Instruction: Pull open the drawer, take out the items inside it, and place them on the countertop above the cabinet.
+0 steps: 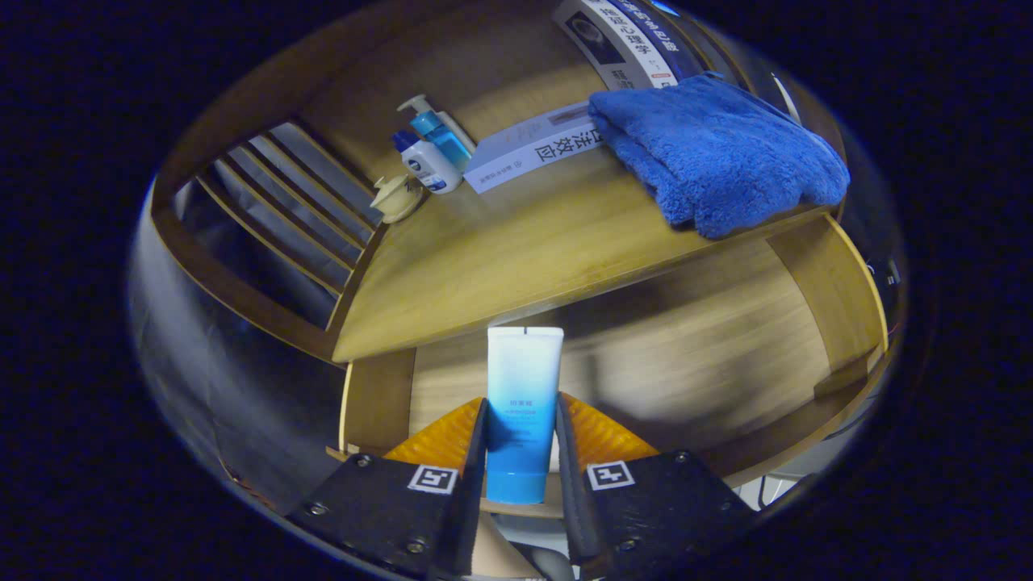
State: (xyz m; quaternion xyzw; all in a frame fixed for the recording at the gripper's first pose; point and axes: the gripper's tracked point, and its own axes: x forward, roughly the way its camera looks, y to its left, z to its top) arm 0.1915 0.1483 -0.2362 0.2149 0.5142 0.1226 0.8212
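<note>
Squeezable white-to-blue plastic tube (523, 411), probably light, soft-walled and slick, stands at lower centre of the frame above the open wooden drawer (710, 355), clamped between both fingers of the gripper (521, 452); best held at mid-body, gently, below the wooden countertop (516, 250).

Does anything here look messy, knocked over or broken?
Nothing stands out. The tongs grip a tube over the open drawer. On the countertop, the towel, book and bottles sit undisturbed, with no spills.
</note>
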